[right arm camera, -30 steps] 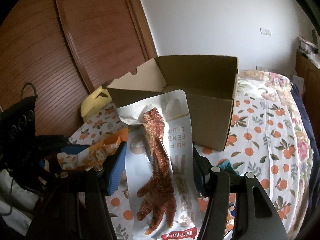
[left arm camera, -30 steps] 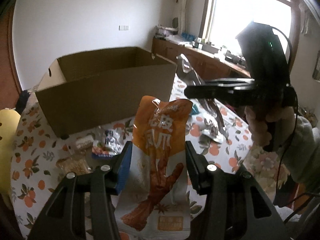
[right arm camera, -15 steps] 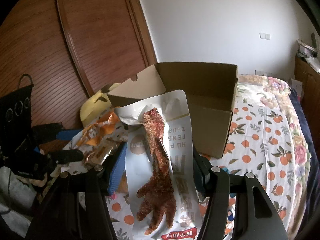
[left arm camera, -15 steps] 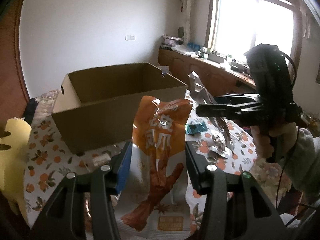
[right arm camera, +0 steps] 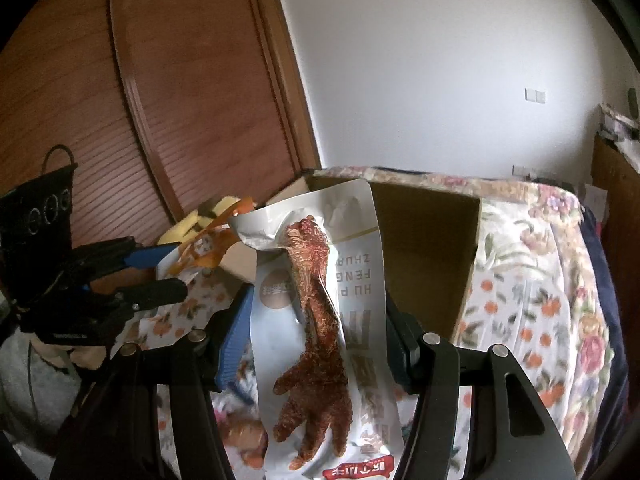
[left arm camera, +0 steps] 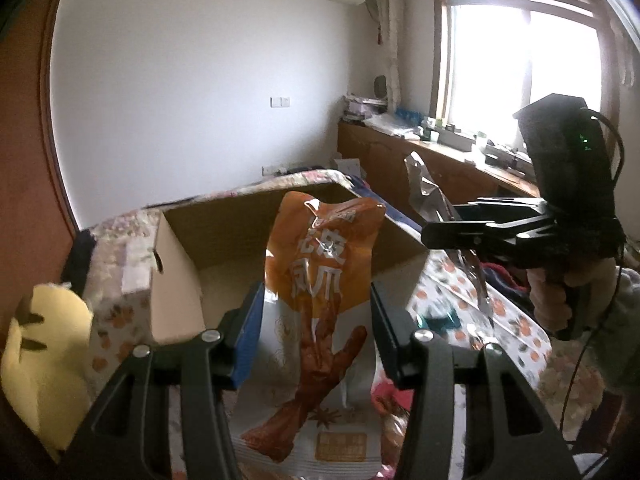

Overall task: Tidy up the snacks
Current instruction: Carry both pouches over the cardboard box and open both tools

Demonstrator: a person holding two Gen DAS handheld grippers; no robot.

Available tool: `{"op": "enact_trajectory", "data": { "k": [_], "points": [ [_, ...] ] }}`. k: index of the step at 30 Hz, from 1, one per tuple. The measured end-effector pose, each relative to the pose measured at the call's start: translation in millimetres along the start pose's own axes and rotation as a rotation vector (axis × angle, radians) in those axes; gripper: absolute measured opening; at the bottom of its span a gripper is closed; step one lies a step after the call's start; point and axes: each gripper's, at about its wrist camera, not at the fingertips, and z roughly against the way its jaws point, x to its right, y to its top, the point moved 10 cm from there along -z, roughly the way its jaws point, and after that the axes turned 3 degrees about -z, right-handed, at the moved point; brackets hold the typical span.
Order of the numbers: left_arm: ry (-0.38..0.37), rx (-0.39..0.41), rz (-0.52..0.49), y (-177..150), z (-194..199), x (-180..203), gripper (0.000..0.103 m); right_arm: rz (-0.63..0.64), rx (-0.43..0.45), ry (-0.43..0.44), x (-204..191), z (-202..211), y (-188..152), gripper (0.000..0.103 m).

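- Orange chicken-foot snack pack [left arm camera: 320,312] is pinched in the left gripper [left arm camera: 316,328], with a finger pressing on each side of it.
- It stands upright, held in the air just in front of the open cardboard box [left arm camera: 180,280].
- White chicken-foot snack pack [right arm camera: 320,320] is pinched the same way in the right gripper [right arm camera: 318,332].
- It also stands upright, held up in front of the cardboard box, near the box's front wall.
- Both grippers point toward the box, one from each side.
- The person's right hand [left arm camera: 556,300] wraps around the right gripper's handle, to the right of the box.
- The box sits on a flowery cloth [right arm camera: 532,300].
- A yellow plush toy [left arm camera: 40,360] sits left of the box.
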Motion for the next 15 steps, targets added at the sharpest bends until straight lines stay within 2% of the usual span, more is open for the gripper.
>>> {"op": "enact_trajectory", "data": {
  "k": [8, 15],
  "points": [
    [0.036, 0.048, -0.008, 43.1, -24.5, -33.8, 0.051, 0.032, 0.046, -0.027, 2.1, -17.7, 55.1, 0.06],
    [0.053, 0.032, -0.006, 53.7, -60.1, -61.3, 0.051, 0.019, 0.058, -0.09, 19.6, -57.1, 86.3, 0.06]
  ]
}}
